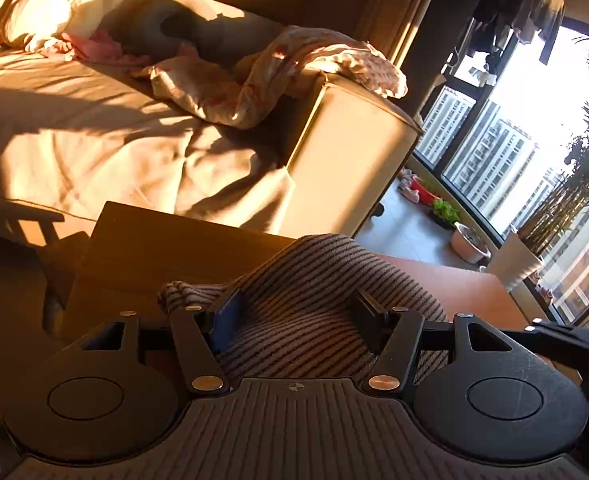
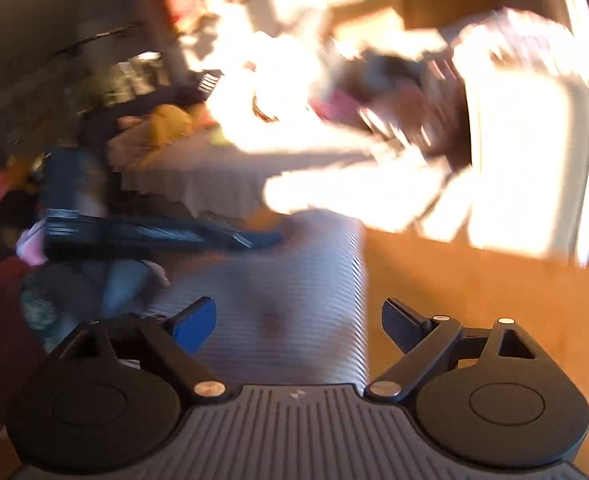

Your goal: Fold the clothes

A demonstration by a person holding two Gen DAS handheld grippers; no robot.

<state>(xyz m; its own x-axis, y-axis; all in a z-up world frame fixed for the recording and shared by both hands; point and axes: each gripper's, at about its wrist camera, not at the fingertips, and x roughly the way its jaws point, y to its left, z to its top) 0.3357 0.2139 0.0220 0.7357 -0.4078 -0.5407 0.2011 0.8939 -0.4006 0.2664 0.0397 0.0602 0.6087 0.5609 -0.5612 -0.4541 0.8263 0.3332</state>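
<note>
Your left gripper (image 1: 294, 312) straddles the striped garment (image 1: 314, 292) without clamping it, your right gripper (image 2: 298, 320) gapes empty over the sunlit wooden table (image 1: 142, 248) beside the sofa (image 1: 94, 128)

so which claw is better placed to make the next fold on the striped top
Left. Its claw has the striped top bunched between its fingers over the table. The right claw is open, above the cloth, holding nothing.
</note>
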